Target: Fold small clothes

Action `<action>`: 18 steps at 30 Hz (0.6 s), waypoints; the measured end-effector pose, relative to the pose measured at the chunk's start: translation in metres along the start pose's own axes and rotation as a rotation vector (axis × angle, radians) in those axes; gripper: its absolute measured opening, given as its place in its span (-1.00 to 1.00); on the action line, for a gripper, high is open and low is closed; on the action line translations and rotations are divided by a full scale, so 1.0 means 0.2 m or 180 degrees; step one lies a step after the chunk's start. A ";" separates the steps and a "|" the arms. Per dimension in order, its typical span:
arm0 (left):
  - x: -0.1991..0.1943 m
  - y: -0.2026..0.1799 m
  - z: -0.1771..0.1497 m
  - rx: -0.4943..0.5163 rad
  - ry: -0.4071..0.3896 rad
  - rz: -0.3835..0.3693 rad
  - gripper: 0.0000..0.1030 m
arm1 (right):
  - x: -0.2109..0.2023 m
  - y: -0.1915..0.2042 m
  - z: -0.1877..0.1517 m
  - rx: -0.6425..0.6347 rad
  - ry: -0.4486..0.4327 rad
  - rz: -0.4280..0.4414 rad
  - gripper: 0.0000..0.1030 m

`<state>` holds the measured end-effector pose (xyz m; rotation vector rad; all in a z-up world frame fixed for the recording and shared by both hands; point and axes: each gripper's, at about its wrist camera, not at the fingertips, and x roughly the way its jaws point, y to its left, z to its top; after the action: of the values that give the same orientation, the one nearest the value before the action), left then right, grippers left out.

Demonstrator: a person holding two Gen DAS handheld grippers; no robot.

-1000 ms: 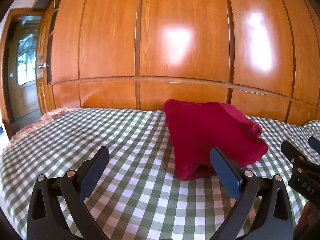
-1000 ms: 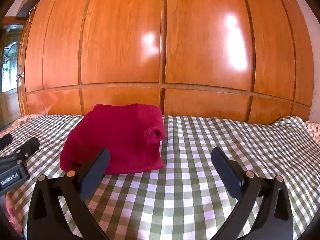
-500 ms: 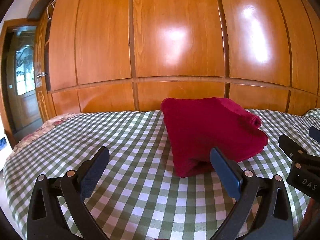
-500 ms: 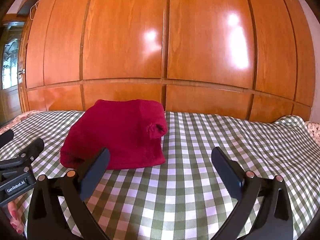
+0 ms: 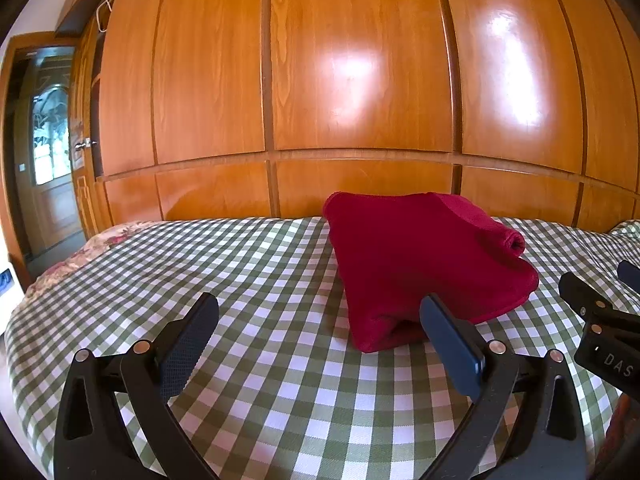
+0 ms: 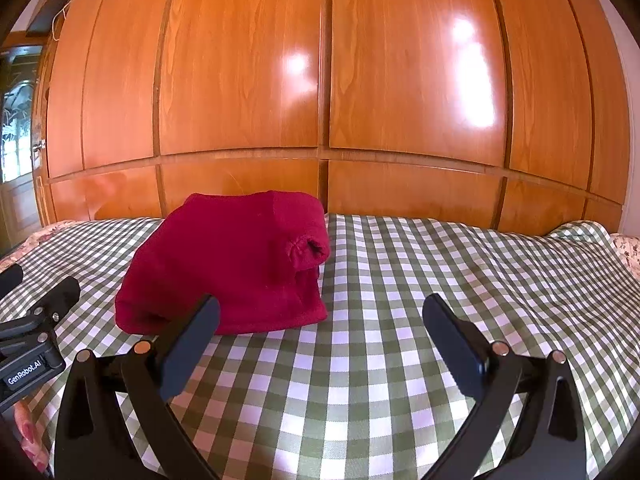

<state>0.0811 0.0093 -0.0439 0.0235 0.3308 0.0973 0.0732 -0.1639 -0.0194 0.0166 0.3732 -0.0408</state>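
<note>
A dark red fleece garment lies folded into a compact bundle on the green-and-white checked bedspread, a rolled sleeve cuff on its right side. My left gripper is open, held low in front of the bundle's near left corner, with only bedspread between its fingers. In the right wrist view the same garment sits ahead and to the left, and my right gripper is open and empty to the right of it. Each gripper shows at the edge of the other's view.
A tall glossy wooden wardrobe rises directly behind the bed. A doorway opens at the far left. A floral sheet shows at the bed's left edge. A hand holds the left gripper.
Both views have tilted up a little and drifted slightly right, so the garment sits lower and nearer the frame middle. Both grippers stay open; the garment has not moved.
</note>
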 end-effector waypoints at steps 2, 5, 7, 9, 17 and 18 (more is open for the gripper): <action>0.00 0.00 0.00 -0.0006 0.0004 -0.0001 0.94 | 0.00 0.00 0.00 0.0001 0.0002 0.0001 0.96; 0.00 0.00 0.00 -0.0002 0.0006 -0.0001 0.94 | 0.00 0.00 0.00 0.0012 0.0008 -0.0005 0.96; 0.00 0.00 0.00 -0.0005 0.0003 -0.0002 0.94 | 0.01 -0.01 0.00 0.0016 0.0017 -0.0007 0.96; 0.00 0.00 0.00 -0.0006 0.0006 0.0000 0.94 | 0.01 -0.01 0.00 0.0018 0.0019 -0.0008 0.96; 0.00 0.00 0.00 -0.0004 0.0004 -0.0008 0.94 | 0.01 0.00 0.00 0.0015 0.0015 -0.0009 0.96; 0.00 0.00 0.00 -0.0003 0.0004 -0.0012 0.94 | 0.01 0.00 0.00 0.0014 0.0021 -0.0010 0.96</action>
<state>0.0805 0.0102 -0.0437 0.0220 0.3319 0.0937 0.0750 -0.1648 -0.0204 0.0206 0.3797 -0.0445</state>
